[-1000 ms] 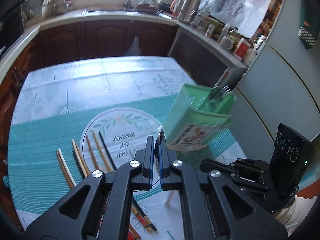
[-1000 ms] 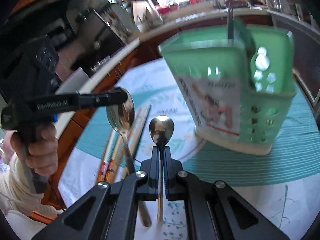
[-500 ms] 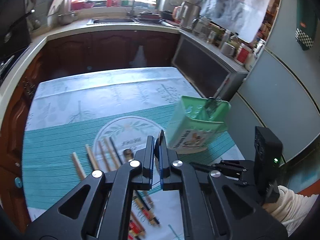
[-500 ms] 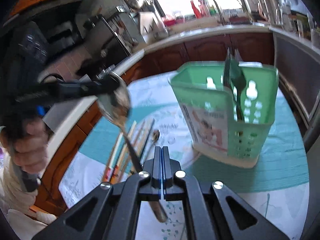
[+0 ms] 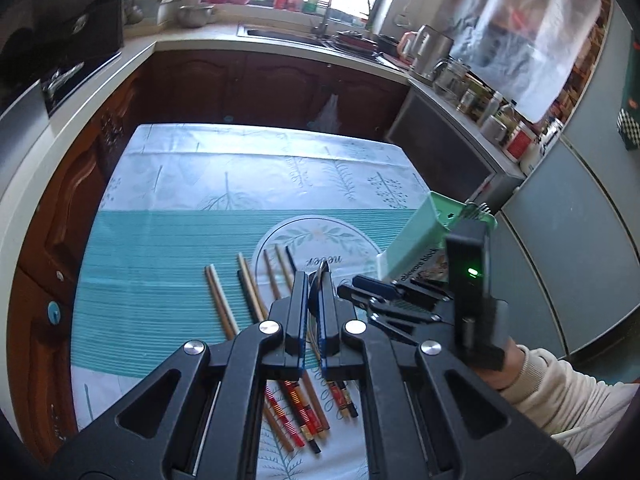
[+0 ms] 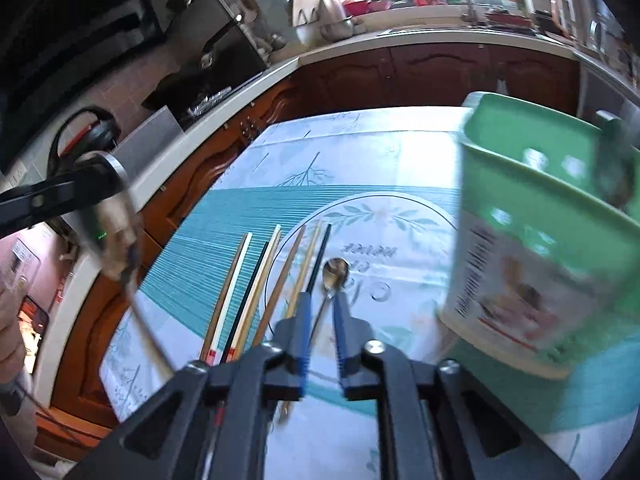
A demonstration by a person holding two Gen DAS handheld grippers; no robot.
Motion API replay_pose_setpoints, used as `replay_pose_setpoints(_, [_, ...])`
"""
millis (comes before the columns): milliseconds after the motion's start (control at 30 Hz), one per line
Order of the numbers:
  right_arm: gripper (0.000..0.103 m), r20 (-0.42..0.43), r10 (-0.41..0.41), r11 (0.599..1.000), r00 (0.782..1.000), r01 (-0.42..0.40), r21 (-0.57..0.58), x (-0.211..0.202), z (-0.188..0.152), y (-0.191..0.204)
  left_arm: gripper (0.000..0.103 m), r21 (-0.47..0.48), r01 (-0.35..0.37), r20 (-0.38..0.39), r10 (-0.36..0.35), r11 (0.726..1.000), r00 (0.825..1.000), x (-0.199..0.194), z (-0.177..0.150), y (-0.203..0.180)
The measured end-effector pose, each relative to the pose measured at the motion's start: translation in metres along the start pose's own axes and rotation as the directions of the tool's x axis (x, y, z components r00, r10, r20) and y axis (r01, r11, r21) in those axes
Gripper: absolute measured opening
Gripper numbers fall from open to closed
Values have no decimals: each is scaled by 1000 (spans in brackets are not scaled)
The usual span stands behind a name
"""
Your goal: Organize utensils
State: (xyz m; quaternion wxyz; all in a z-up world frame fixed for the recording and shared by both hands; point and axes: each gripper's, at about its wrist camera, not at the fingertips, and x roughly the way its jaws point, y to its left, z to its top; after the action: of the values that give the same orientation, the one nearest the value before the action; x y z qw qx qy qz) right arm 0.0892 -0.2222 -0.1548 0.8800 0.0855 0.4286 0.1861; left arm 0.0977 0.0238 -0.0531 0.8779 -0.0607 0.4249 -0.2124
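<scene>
My left gripper is shut on a large metal spoon, seen edge-on between its fingers and hanging bowl-up at the left of the right wrist view. My right gripper hovers over the table, its jaws opening with nothing pressed between them. Just beyond its tips a small spoon lies on the cloth. Several chopsticks lie side by side to the left of it. The green utensil holder stands at the right, with a fork in it.
A teal and white tablecloth covers the table. Dark wooden cabinets and a counter with a sink run behind it. A grey fridge stands right of the table. A person's sleeve holds the right gripper.
The right gripper has let go of the small spoon, which now lies on the cloth, drawn back and begun to part its jaws. The left gripper has pulled back and up with its spoon.
</scene>
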Motion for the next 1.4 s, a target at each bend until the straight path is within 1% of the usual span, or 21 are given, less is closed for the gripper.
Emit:
replay_pose_setpoints(33, [21, -6, -10, 1000, 1000, 10, -8, 6, 2, 1, 2, -7, 3, -1, -3, 1000, 1000, 1, -1, 5])
replay_pose_setpoints(67, [22, -16, -25, 1000, 1000, 25, -16, 14, 4, 2, 2, -12, 4, -2, -4, 1000, 1000, 4, -2, 6])
replay_pose_setpoints(233, [22, -86, -80, 996, 993, 76, -45, 54, 16, -2, 2, -44, 15, -7, -15, 999, 1000, 13, -3, 21])
replay_pose_setpoints(333, [22, -108, -102, 994, 989, 97, -50, 68, 20, -6, 2, -64, 15, -12, -15, 998, 1000, 20, -3, 31])
replay_pose_setpoints(567, [22, -144, -117, 990, 983, 105, -90, 86, 22, -5, 2, -90, 12, -14, -13, 996, 1000, 29, -2, 45])
replay_pose_setpoints(633, [22, -138, -121, 988, 983, 106, -110, 87, 22, -3, 2, -94, 14, -17, -16, 995, 1000, 32, -2, 46])
replay_pose_setpoints(667, [21, -134, -122, 987, 983, 106, -118, 88, 21, -3, 2, -94, 15, -18, -16, 995, 1000, 32, -2, 46])
replay_pose_setpoints(700, [18, -135, -120, 987, 984, 104, -123, 88, 21, -2, 2, -93, 15, -18, -17, 996, 1000, 33, -2, 46])
replay_pose_setpoints(733, [7, -133, -121, 986, 984, 104, -130, 88, 21, -3, 2, -91, 16, -17, -18, 996, 1000, 33, -2, 45])
replay_pose_setpoints(767, [5, -132, -119, 986, 984, 101, -133, 88, 20, -2, 2, -89, 16, -16, -18, 996, 1000, 33, -2, 43])
replay_pose_setpoints(867, [2, -105, -102, 987, 989, 87, -137, 80, 20, -2, 2, -85, 15, -15, -17, 996, 1000, 32, -2, 40])
replay_pose_setpoints(1067, [1, -44, -97, 985, 994, 89, -146, 53, 16, 4, 3, -63, 12, -1, -13, 998, 1000, 23, 1, 25])
replay_pose_setpoints(1167, [1, 26, -99, 984, 995, 102, -149, 28, 12, 9, 3, -21, 9, 24, -9, 1000, 1000, 13, 8, 6])
replay_pose_setpoints(1200, [1, 65, -99, 983, 993, 107, -149, 14, 10, 11, 3, -7, 8, 35, -8, 1000, 999, 9, 11, 0])
replay_pose_setpoints(1267, [1, 133, -107, 980, 985, 127, -152, -8, 7, 15, 3, 27, 8, 60, -10, 1000, 998, 1, 17, -17])
replay_pose_setpoints(1333, [1, 225, -130, 975, 966, 166, -147, -37, 2, 17, 3, 68, 14, 94, -20, 998, 995, -8, 27, -40])
replay_pose_setpoints(1367, [1, 254, -139, 974, 957, 179, -140, -46, 0, 17, 3, 85, 18, 109, -27, 996, 994, -12, 31, -50])
replay_pose_setpoints(1400, [1, 301, -161, 969, 940, 209, -133, -61, -3, 17, 3, 105, 24, 127, -38, 994, 991, -16, 36, -63])
